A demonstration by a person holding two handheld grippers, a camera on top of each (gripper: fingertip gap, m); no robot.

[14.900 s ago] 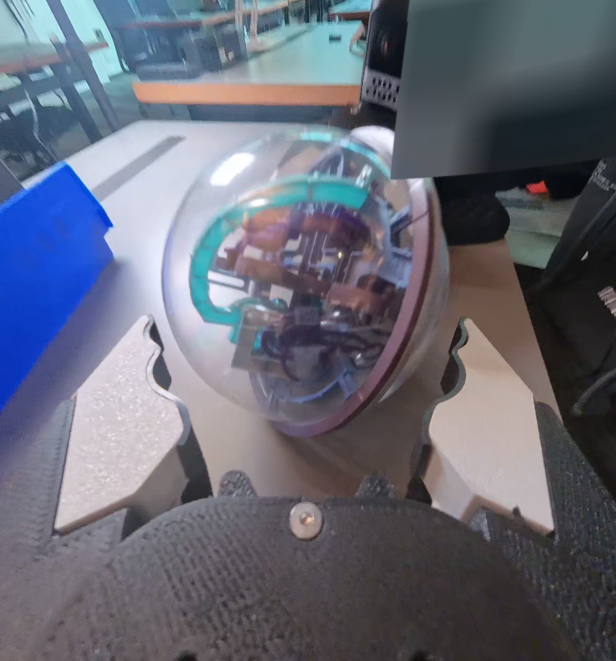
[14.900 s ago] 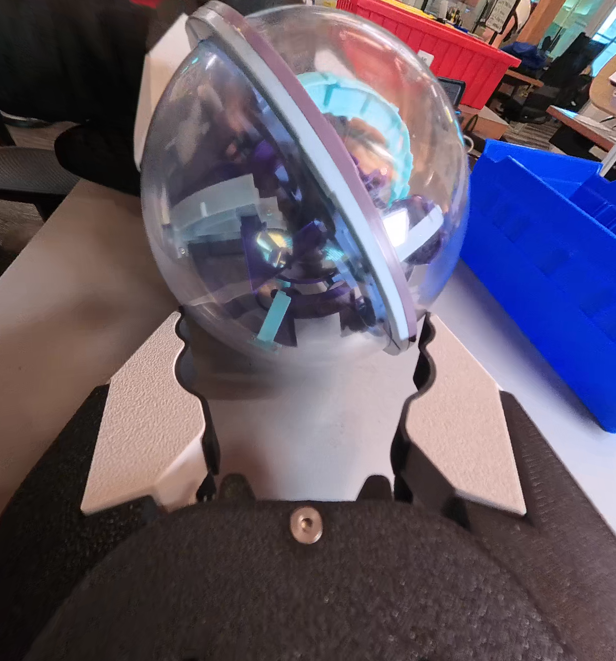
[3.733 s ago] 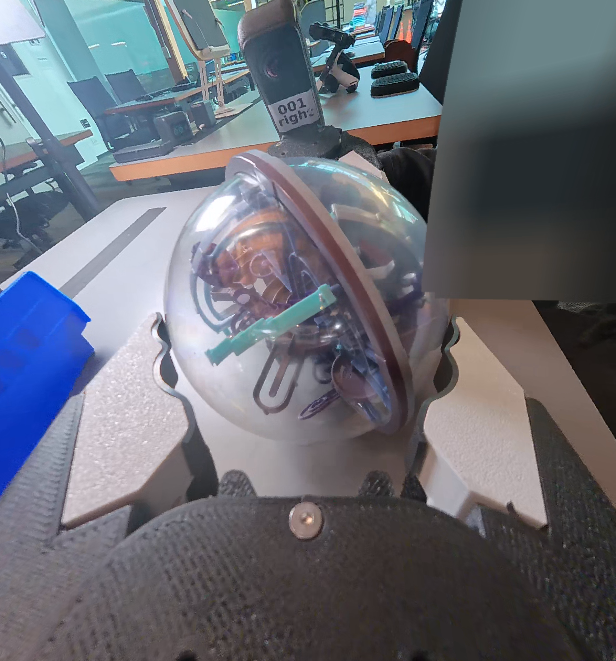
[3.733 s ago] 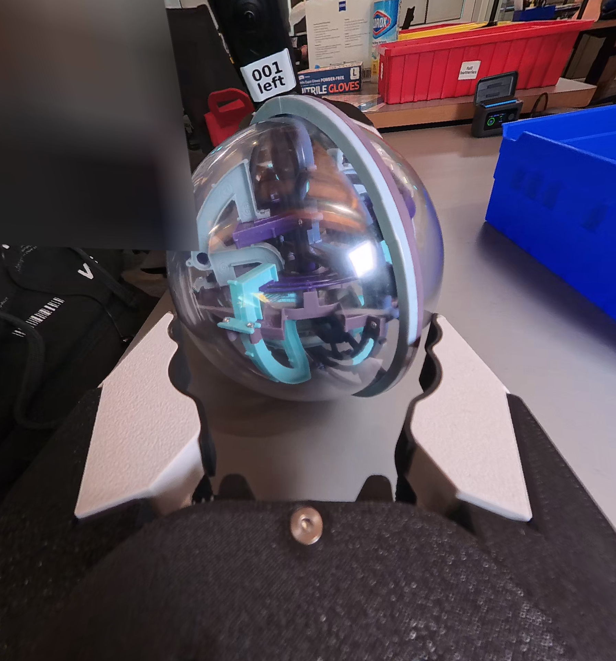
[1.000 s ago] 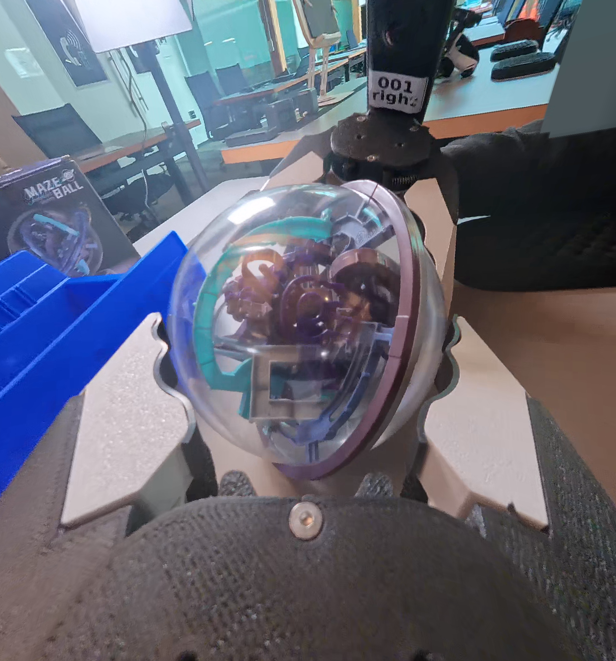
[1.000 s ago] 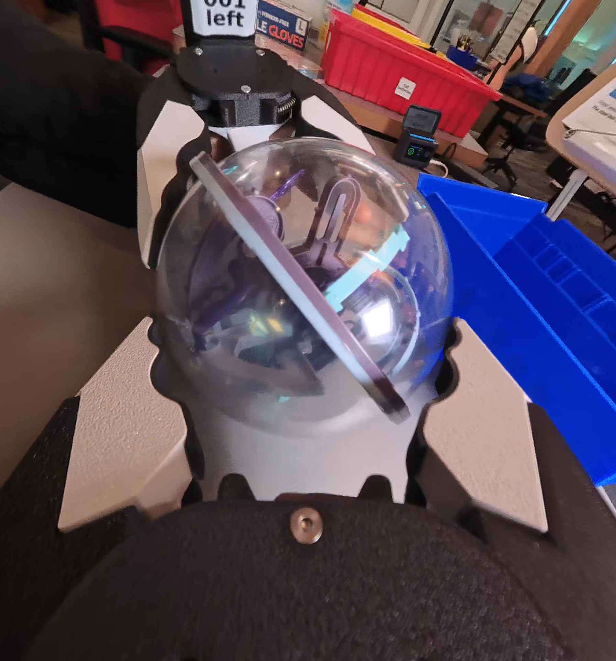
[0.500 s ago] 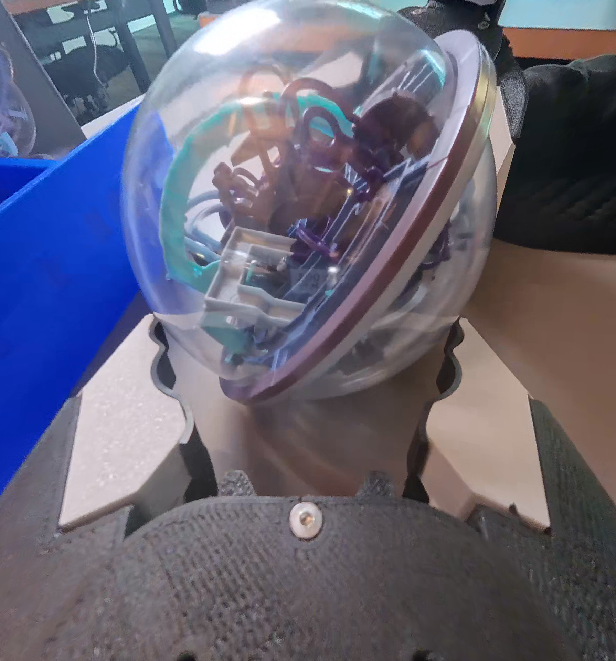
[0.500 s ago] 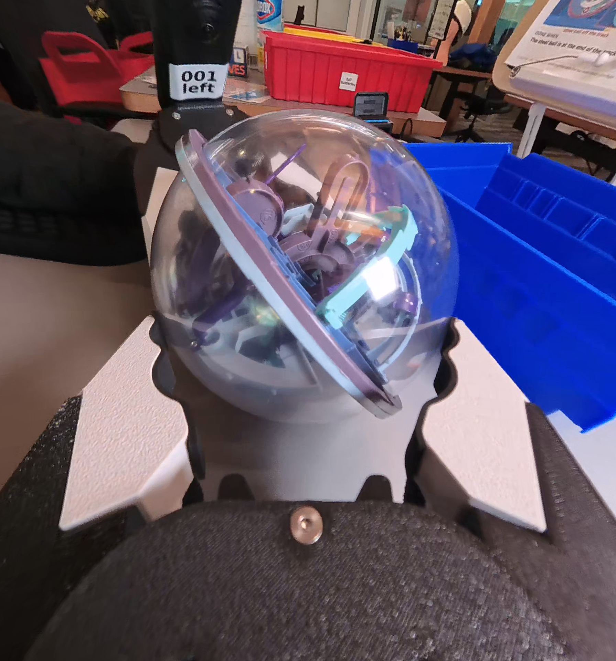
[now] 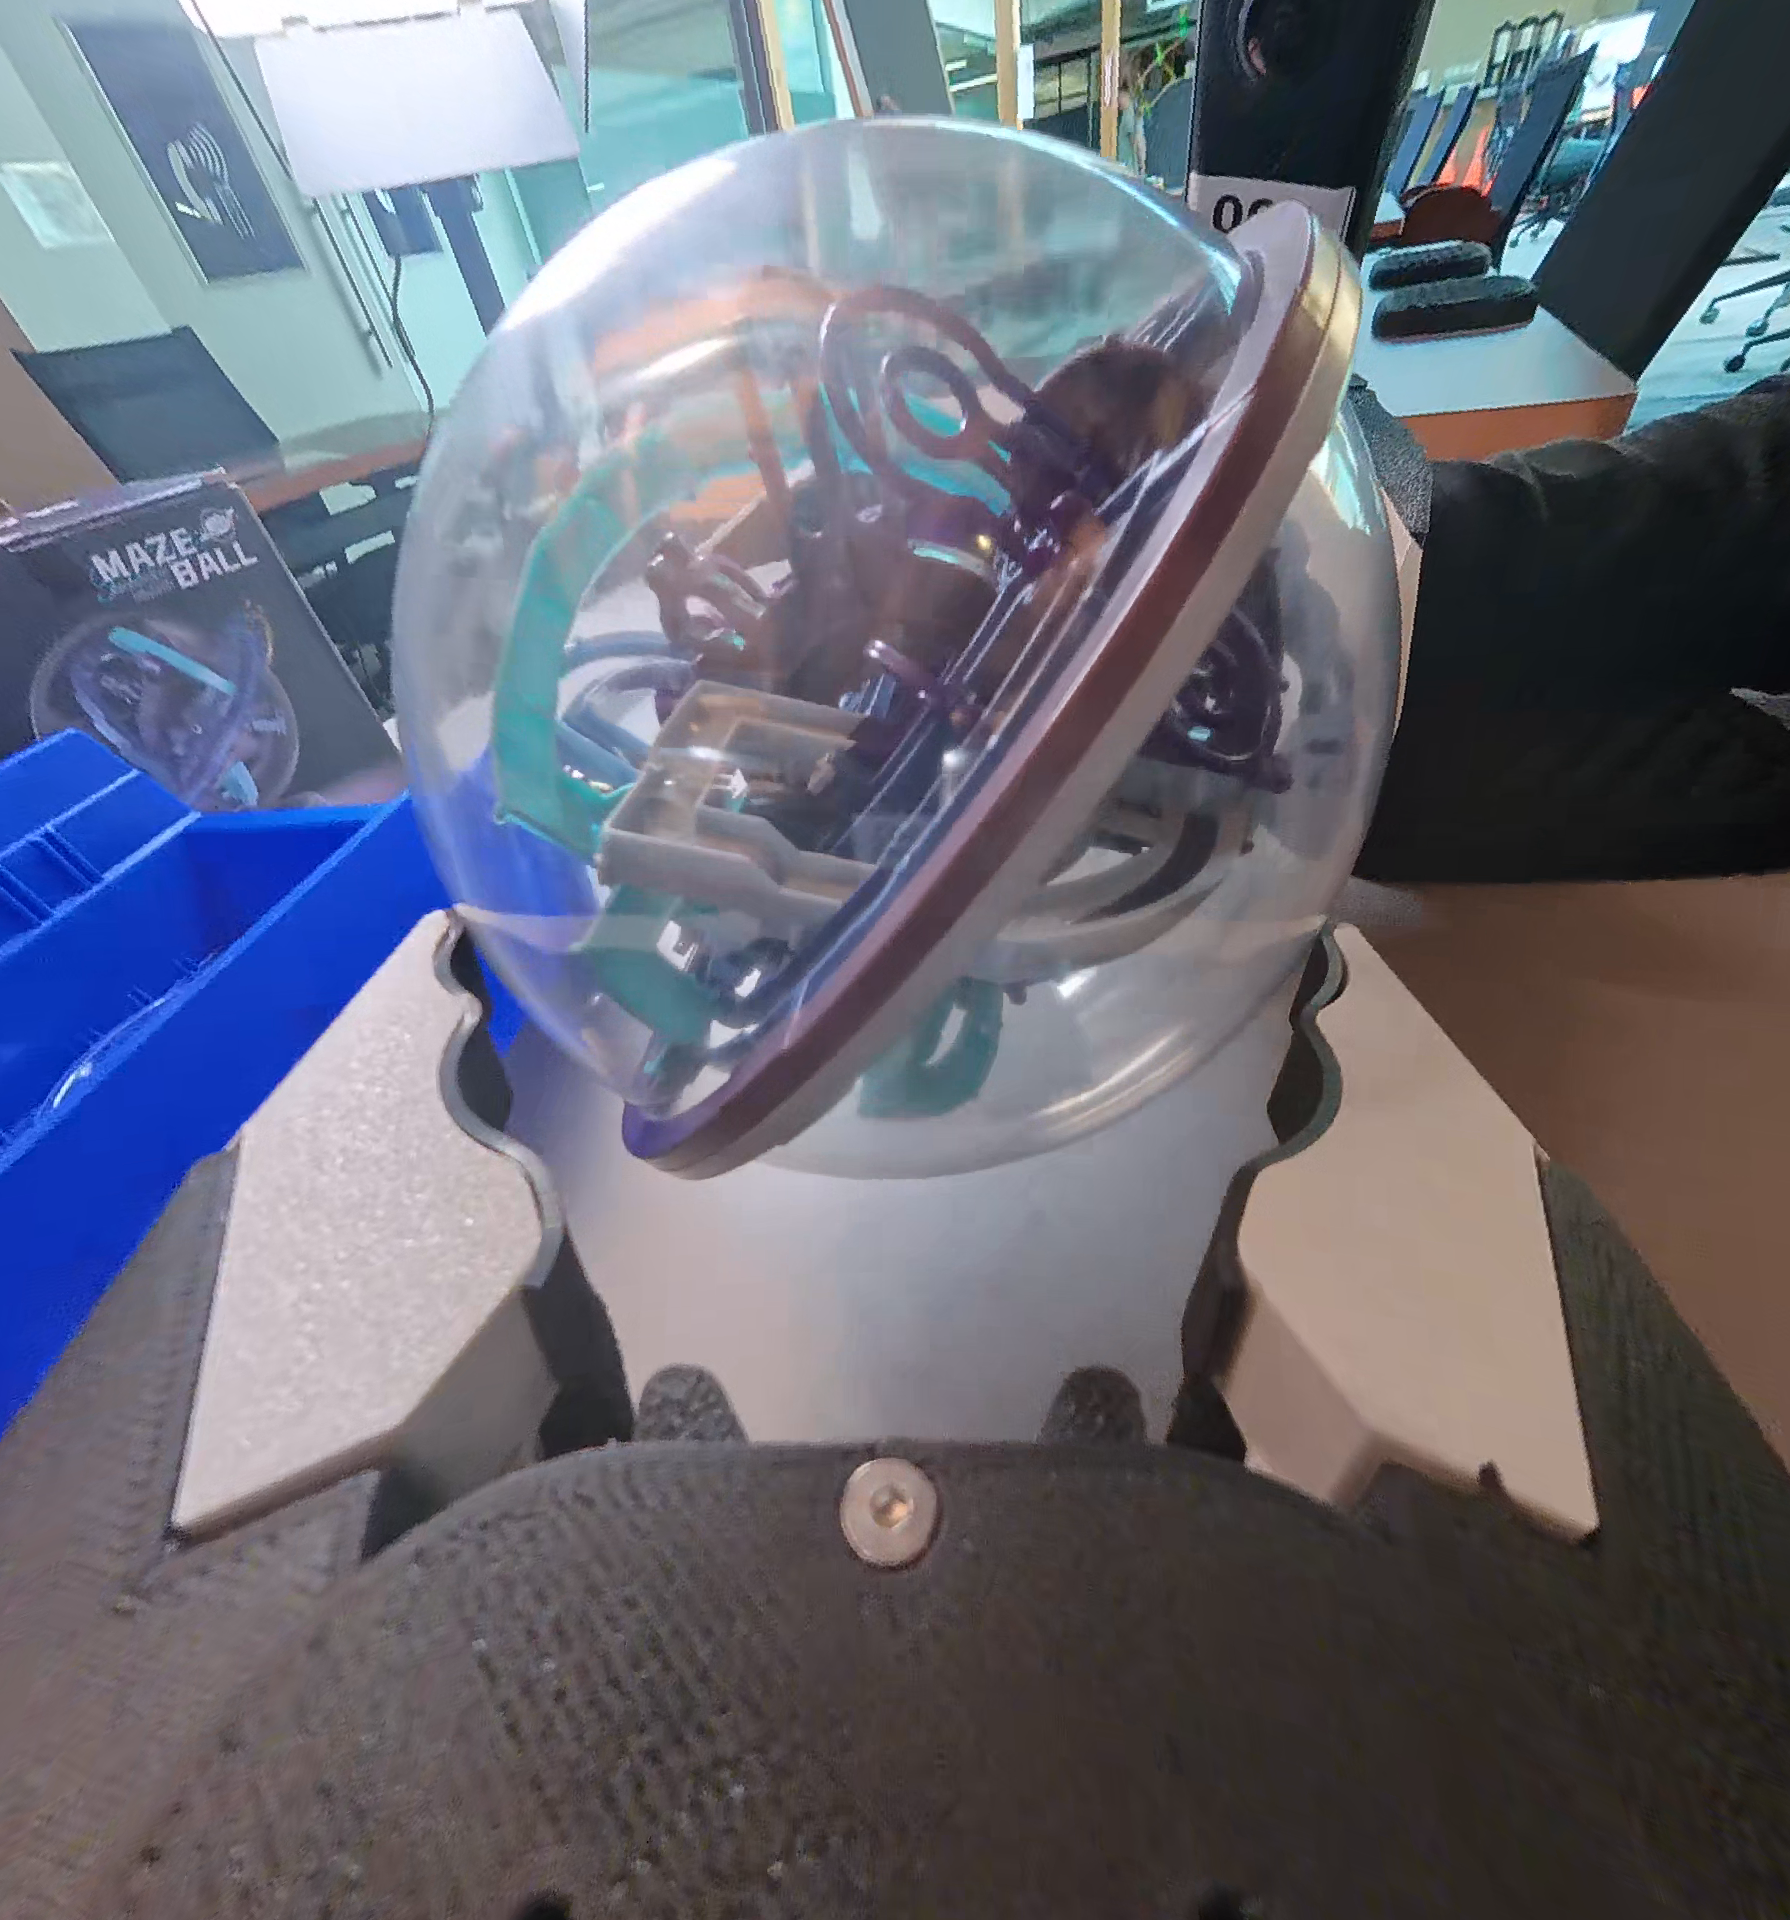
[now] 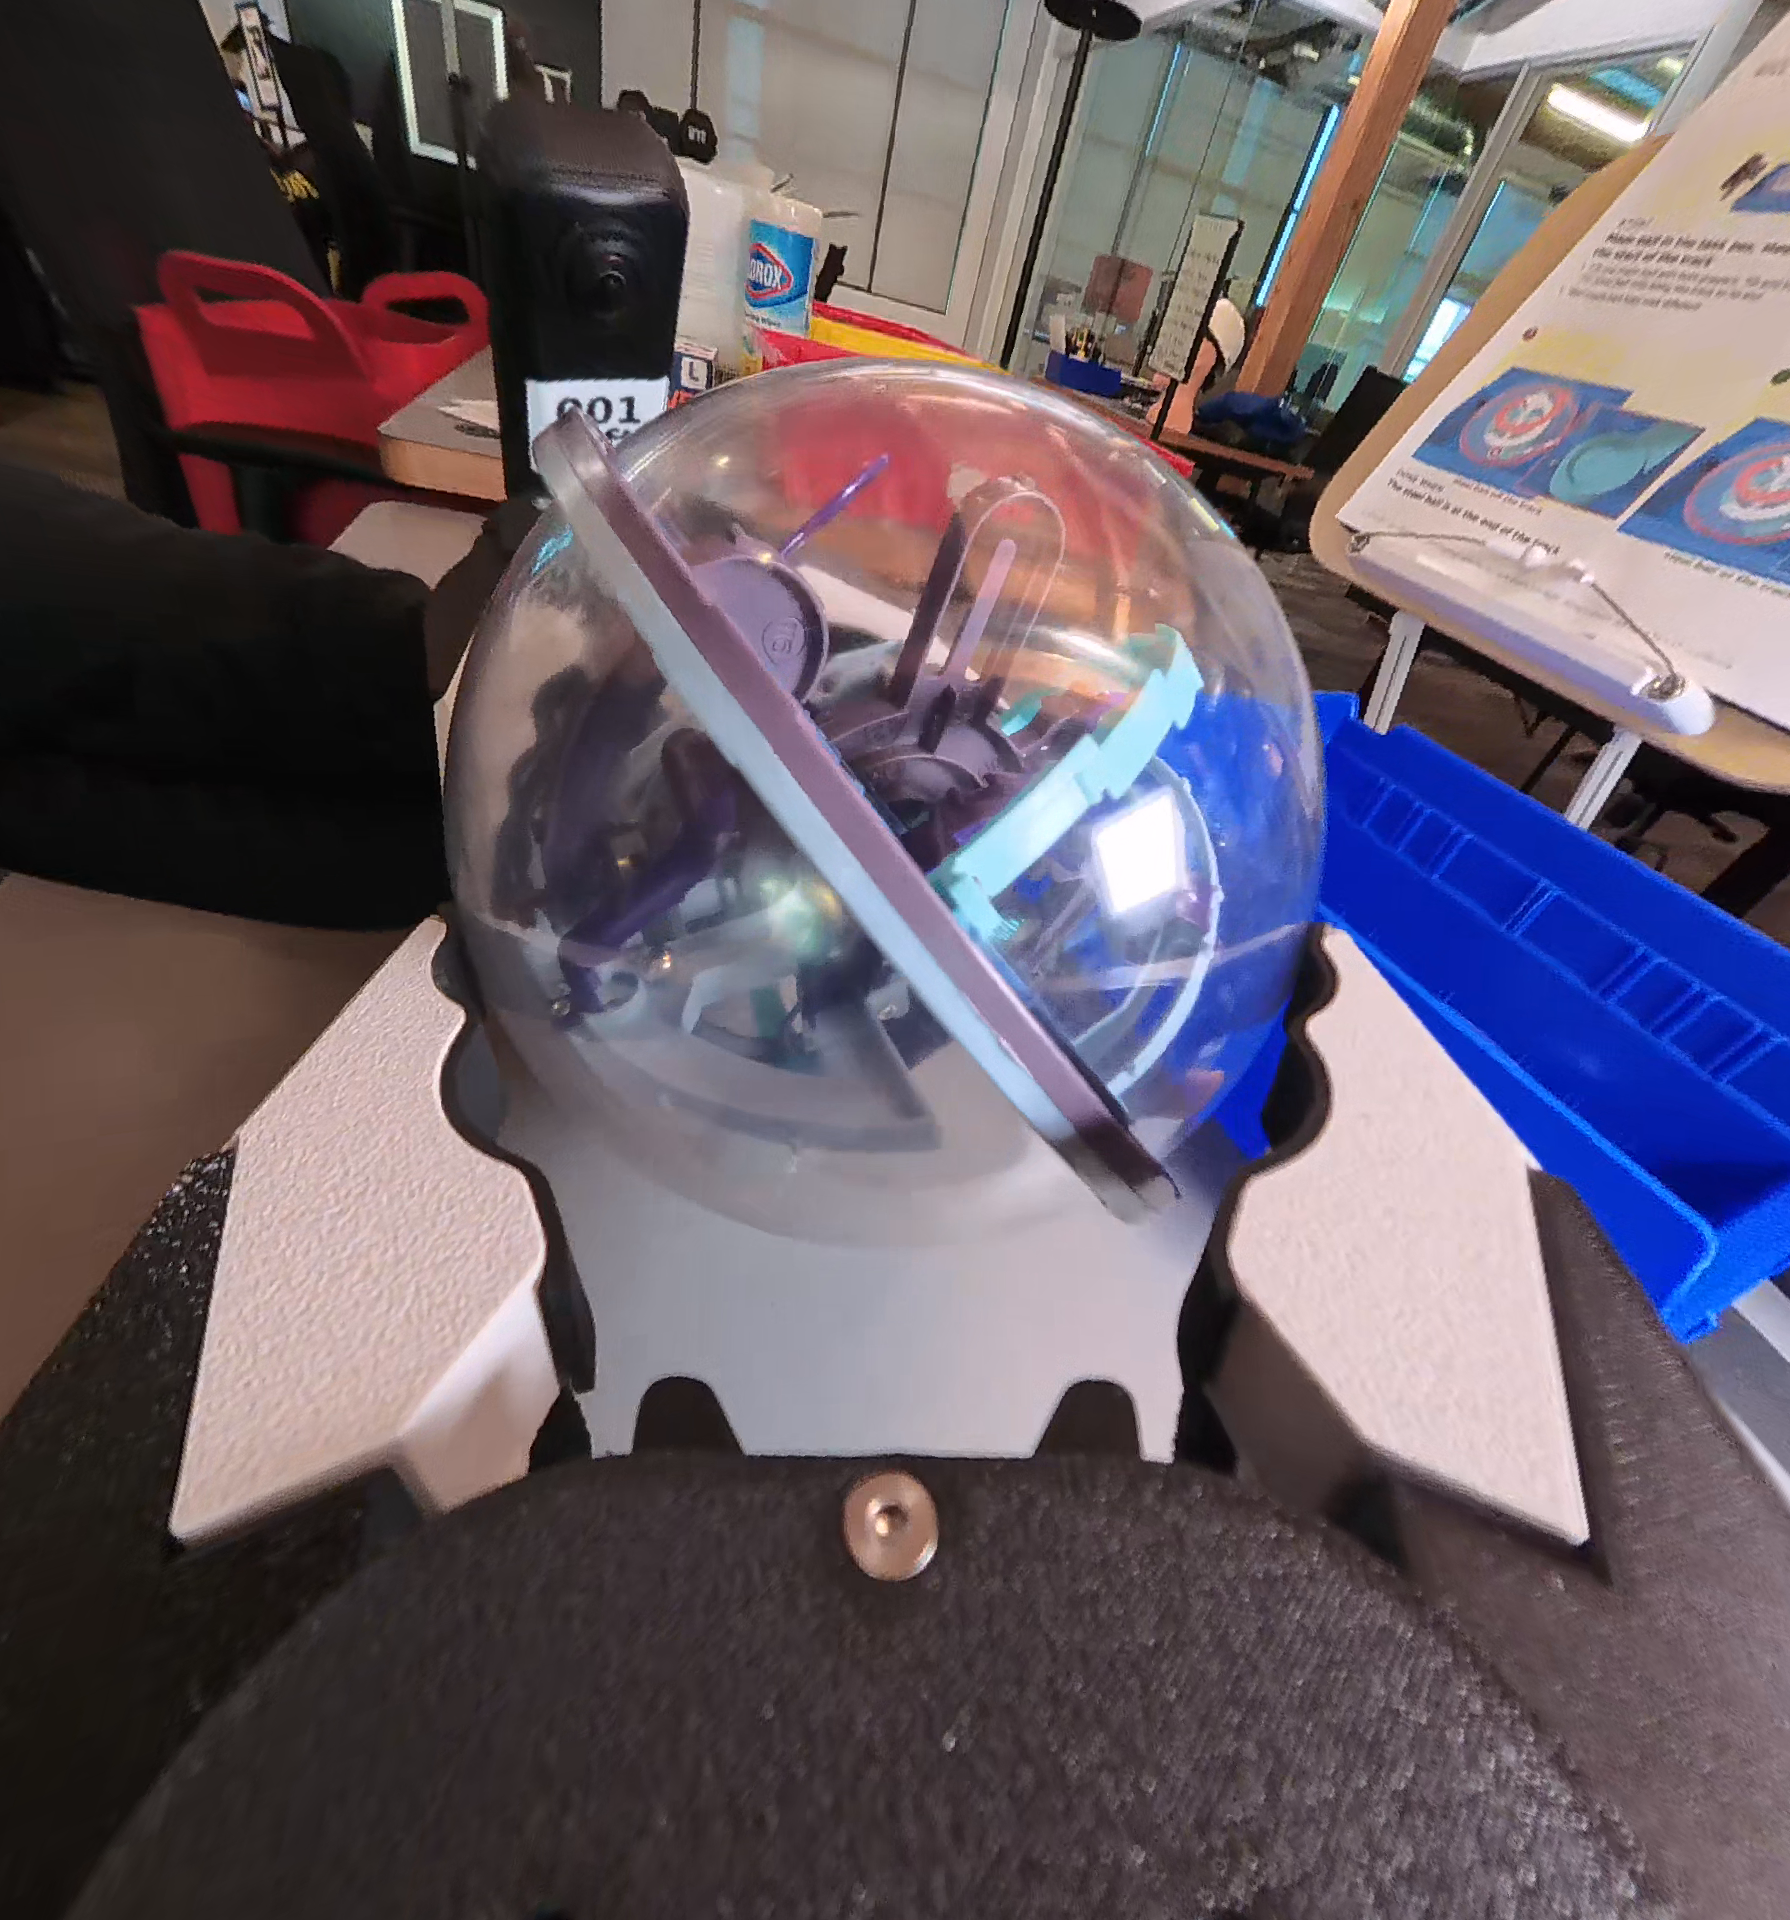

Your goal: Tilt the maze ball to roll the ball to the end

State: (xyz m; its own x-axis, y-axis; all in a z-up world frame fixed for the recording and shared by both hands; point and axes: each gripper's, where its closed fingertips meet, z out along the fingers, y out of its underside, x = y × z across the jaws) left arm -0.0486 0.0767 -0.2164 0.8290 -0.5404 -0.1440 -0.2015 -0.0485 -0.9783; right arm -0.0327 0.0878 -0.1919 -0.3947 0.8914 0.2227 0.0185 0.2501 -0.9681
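Cradling the maze ball (image 9: 896,644) between both claws, off the bench (image 9: 1639,997). My left claw (image 9: 891,987) and right claw (image 10: 886,997) are each spread wide, fingertips against opposite flanks of the clear sphere, seam ring running diagonally.

Risks as I read them:
- Smooth round shell, only fingertip (image 9: 455,956) contact low on the curve. Any slackening or uneven squeeze during a tilt could let it squirt upward or forward out of the hold.
- Blue bin (image 10: 1597,987) sits just beside it; a wide roll could knock the shell against the bin wall and jolt the inner ball off its track.
- Can't locate the small ball in either view, glare and tracks hide it. Tilting blind likely drops it off the path, forcing a restart.
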